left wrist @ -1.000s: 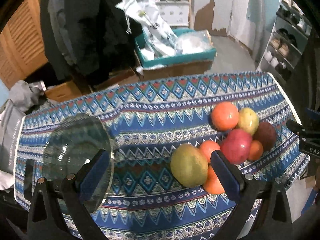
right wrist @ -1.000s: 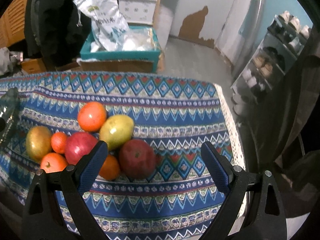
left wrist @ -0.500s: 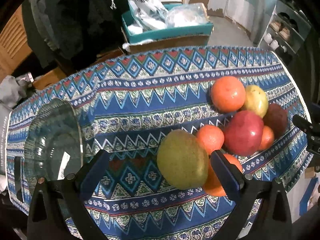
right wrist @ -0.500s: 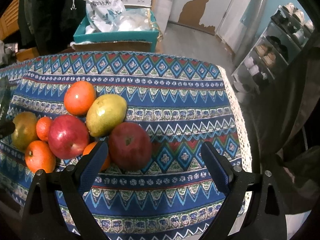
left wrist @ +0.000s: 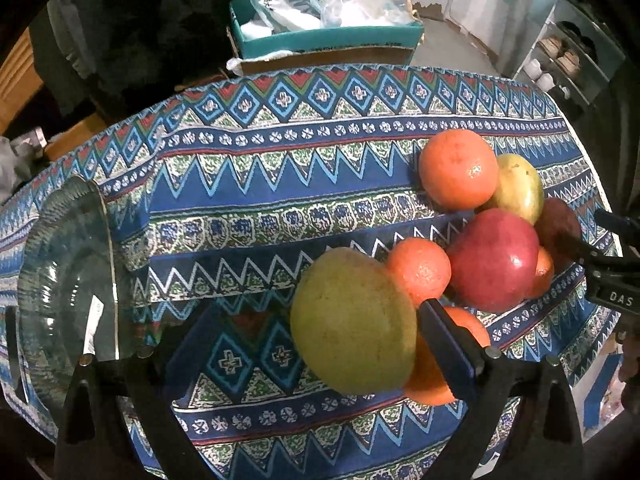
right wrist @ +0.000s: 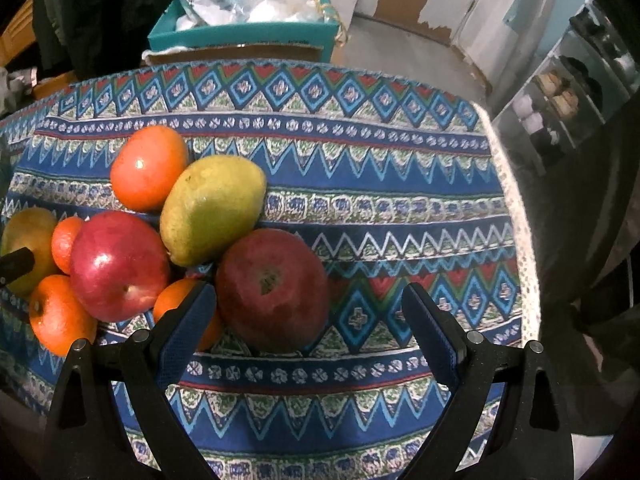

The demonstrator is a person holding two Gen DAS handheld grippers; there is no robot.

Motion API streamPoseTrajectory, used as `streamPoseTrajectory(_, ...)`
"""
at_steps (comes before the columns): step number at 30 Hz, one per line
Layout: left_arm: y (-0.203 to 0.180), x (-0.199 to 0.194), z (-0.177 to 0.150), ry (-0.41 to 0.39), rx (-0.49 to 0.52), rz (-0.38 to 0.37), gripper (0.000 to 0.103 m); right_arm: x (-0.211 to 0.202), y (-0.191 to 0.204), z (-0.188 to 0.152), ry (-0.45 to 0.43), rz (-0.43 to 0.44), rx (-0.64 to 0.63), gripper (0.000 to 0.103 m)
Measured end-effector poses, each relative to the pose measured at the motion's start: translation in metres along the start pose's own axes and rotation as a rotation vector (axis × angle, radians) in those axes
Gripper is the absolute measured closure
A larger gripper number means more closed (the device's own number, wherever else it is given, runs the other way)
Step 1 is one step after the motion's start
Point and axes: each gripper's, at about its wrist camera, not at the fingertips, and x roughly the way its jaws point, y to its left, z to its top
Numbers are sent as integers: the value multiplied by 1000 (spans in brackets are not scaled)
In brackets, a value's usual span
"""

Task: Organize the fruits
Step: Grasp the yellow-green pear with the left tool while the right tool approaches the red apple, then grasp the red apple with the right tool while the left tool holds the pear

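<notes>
A heap of fruit lies on the patterned tablecloth [left wrist: 280,168]. In the left wrist view a big green-yellow mango [left wrist: 352,320] sits between the fingers of my open left gripper [left wrist: 320,328], close against the right finger and apart from the left one. Behind it are a small orange [left wrist: 418,270], a red apple [left wrist: 492,260], a large orange [left wrist: 458,168] and a second mango [left wrist: 520,192]. My right gripper [right wrist: 310,320] is open around a dark red apple [right wrist: 272,288]. A clear glass bowl [left wrist: 68,280] stands empty at the left.
Beyond the table's far edge stands a teal box [left wrist: 328,36] full of plastic bags, with dark clothing [left wrist: 140,20] to its left. A shoe rack [right wrist: 560,92] is at the right. The cloth's lace edge [right wrist: 516,216] marks the table's right side.
Both grippers have moved forward and down onto the fruit heap. The left now straddles the green-yellow mango and the right straddles the dark red apple. Both stay open.
</notes>
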Motion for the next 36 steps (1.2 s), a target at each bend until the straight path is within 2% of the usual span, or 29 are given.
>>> streamPoseTrajectory(9, -2, 17, 2, 40, -2, -22, 4, 19, -4, 6, 39, 74, 55, 11)
streamPoseTrajectory(12, 2, 23, 2, 54, -28, -64, 7, 26, -3, 7, 46, 83, 60, 11)
streamPoseTrajectory(14, 4, 24, 2, 62, -39, -95, 15, 28, -4, 8, 50, 103, 71, 13)
streamPoseTrajectory(18, 2, 24, 2, 56, -25, -131, 26, 32, -6, 9, 58, 150, 81, 29)
streamPoseTrajectory(19, -1, 23, 2, 53, -19, -143, 33, 31, -5, 9, 59, 167, 76, 32)
streamPoseTrajectory(20, -3, 22, 2, 52, -13, -144, 35, 31, -4, 9, 60, 169, 74, 32)
streamPoseTrajectory(29, -10, 17, -1, 35, 17, -96, 35, 30, -3, 11, 79, 162, 94, 32)
streamPoseTrajectory(32, -10, 18, -2, 33, 19, -88, 35, 31, -7, 6, 89, 159, 102, 26)
streamPoseTrajectory(35, -9, 19, -2, 32, 19, -90, 35, 38, -12, 2, 107, 181, 133, 27)
streamPoseTrajectory(36, -9, 18, -3, 32, 17, -91, 35, 38, -14, 3, 105, 191, 143, 31)
